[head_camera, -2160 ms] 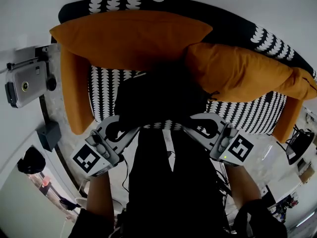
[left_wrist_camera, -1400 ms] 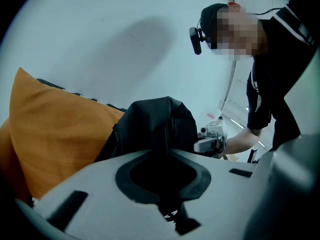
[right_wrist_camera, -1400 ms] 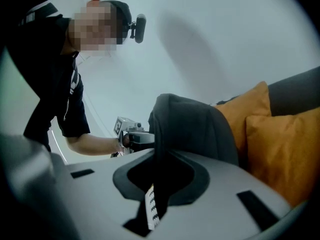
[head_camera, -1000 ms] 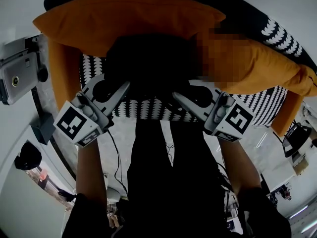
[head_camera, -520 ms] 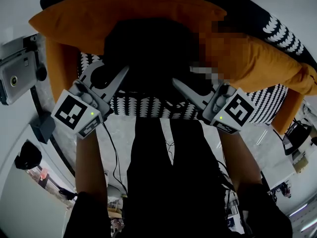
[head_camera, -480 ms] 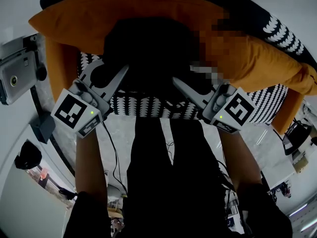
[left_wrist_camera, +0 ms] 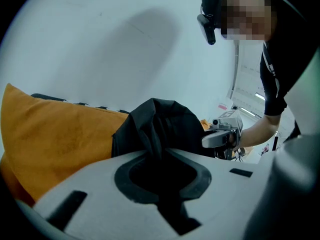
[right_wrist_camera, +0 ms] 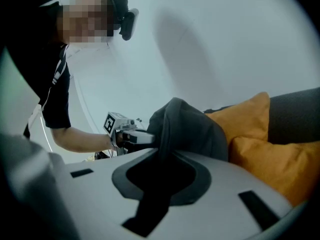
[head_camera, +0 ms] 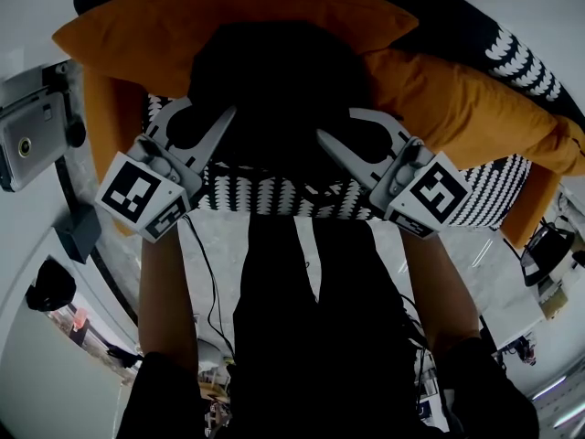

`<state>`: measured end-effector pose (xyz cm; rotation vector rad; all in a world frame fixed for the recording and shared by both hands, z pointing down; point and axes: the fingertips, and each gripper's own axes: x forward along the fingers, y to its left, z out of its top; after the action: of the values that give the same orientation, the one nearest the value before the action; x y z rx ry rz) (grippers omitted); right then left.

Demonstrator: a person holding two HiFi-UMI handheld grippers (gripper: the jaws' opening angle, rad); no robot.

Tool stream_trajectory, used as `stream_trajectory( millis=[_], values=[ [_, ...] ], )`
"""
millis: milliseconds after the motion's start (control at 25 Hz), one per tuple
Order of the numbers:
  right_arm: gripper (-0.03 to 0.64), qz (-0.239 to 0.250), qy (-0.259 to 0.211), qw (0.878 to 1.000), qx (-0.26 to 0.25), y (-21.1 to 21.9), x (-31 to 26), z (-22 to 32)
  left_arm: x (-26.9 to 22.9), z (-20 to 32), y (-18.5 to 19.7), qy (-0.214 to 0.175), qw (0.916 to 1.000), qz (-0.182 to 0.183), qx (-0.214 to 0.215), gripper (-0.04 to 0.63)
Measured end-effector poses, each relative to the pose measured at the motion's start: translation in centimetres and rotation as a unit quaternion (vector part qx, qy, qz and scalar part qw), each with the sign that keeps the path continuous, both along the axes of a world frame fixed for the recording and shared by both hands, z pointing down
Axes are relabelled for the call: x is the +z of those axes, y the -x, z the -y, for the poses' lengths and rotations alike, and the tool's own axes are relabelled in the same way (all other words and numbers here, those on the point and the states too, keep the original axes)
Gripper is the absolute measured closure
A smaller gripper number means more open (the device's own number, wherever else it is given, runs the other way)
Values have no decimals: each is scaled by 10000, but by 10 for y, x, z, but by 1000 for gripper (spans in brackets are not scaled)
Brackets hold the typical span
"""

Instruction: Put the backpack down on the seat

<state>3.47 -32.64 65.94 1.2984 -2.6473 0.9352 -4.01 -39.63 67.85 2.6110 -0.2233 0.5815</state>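
Grip: left gripper (left_wrist_camera: 159, 154) and right gripper (right_wrist_camera: 160, 156) both clamped on backpack (head_camera: 279, 90) fabric, one each side. We see the backpack over the seat (head_camera: 274, 198), against the orange cushion (head_camera: 228, 12). We can't tell if it's resting yet.

The head view looks steeply down from above and behind the left hand-held gripper (head_camera: 206, 117) and the right hand-held gripper (head_camera: 338, 126) onto the sofa (head_camera: 274, 198) just ahead of them. Each gripper view sits close behind its own jaws and looks along them, across the backpack (head_camera: 274, 80), to the opposite hand-held gripper beyond. All three views share the backpack and the orange cushions (head_camera: 137, 35).
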Motion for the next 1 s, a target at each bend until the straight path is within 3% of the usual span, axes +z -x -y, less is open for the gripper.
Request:
stream_trajectory(
  millis=[280, 520, 640, 1000],
  values=[
    [555, -210, -58, 9997, -102, 2, -1, -7, -1, -4, 1, 80, 9998, -143, -141, 548],
    [540, 72, -106, 9998, -160, 11, -15, -6, -2, -2, 7, 185, 9992, -208, -274, 548],
    [528, -22, -197, 9996, -205, 11, -18, -7, -2, -4, 11, 329, 9987, -206, -339, 546],
    [508, -298, -317, 9989, -180, 3, -40, -3, 1, -6, 24, 275, 9984, 202, -446, 456]
  ],
)
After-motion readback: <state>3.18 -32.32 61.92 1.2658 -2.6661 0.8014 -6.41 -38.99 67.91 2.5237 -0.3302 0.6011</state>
